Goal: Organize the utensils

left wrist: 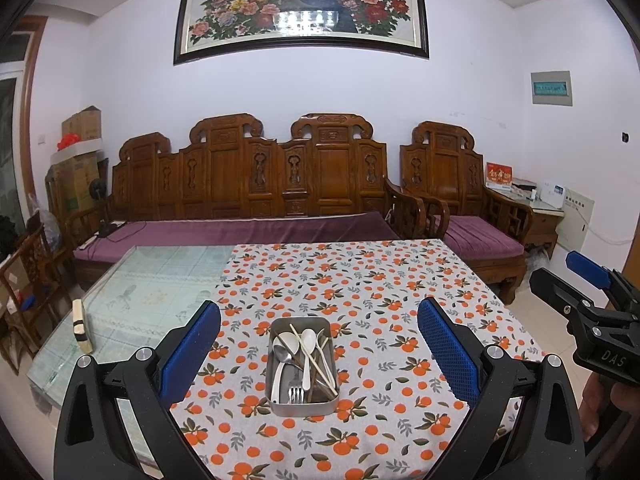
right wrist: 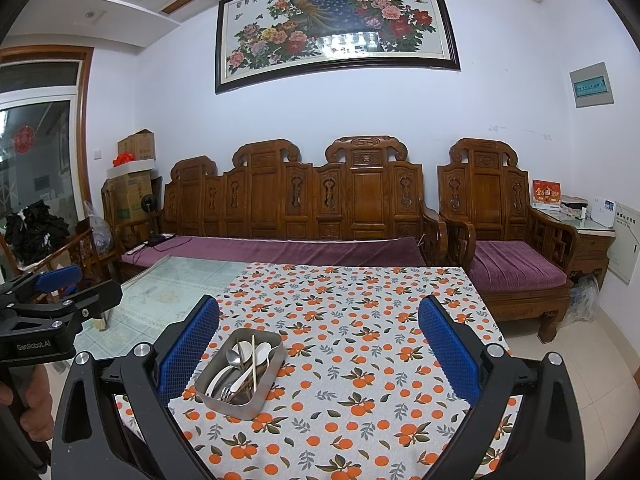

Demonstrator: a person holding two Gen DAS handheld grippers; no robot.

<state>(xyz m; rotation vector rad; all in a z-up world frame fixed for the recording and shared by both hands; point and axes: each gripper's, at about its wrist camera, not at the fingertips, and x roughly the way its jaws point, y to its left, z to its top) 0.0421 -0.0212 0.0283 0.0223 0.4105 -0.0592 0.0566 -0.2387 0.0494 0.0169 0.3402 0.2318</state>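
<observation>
While both grippers gape, rectangular steel tray (left wrist: 303,404) holds jumbled utensils (left wrist: 306,356)

A home living room: a carved wooden sofa (left wrist: 248,184) with purple cushions lines the far wall, under a framed peacock painting (left wrist: 300,4).

"DAS" on the right gripper (left wrist: 576,276) body, "GenRobot.AI" on the left gripper (right wrist: 64,284) body
</observation>
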